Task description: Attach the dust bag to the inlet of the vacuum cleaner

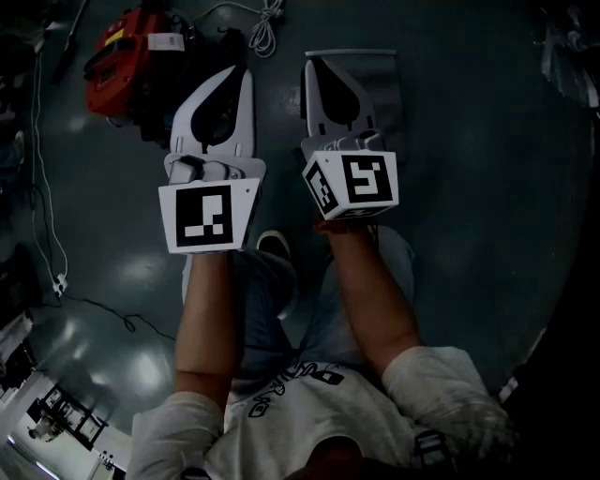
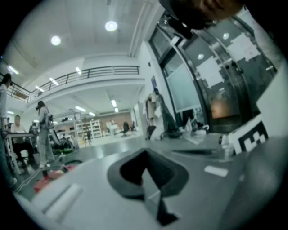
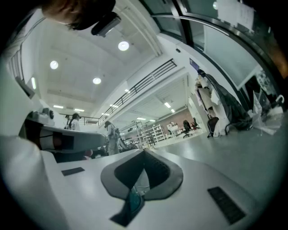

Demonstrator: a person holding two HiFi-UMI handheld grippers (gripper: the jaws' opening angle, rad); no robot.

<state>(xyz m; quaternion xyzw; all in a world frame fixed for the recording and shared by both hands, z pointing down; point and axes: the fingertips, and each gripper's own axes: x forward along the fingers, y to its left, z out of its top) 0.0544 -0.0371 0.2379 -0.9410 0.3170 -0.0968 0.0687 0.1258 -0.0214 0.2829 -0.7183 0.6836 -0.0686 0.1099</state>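
Both grippers are held out level in front of the person, side by side above the dark floor. My left gripper is shut with nothing in it, and in the left gripper view its jaws meet at the tip. My right gripper is shut and empty too, its jaws closed together. The red vacuum cleaner lies on the floor at the far left, beyond the left gripper, and shows as a red patch low in the left gripper view. A pale grey flat piece lies on the floor under the right gripper; I cannot tell what it is.
A white cable is coiled beside the vacuum cleaner, and a thin cord runs down the left side of the floor. The person's shoe shows below the grippers. People and shelving stand far off in the hall.
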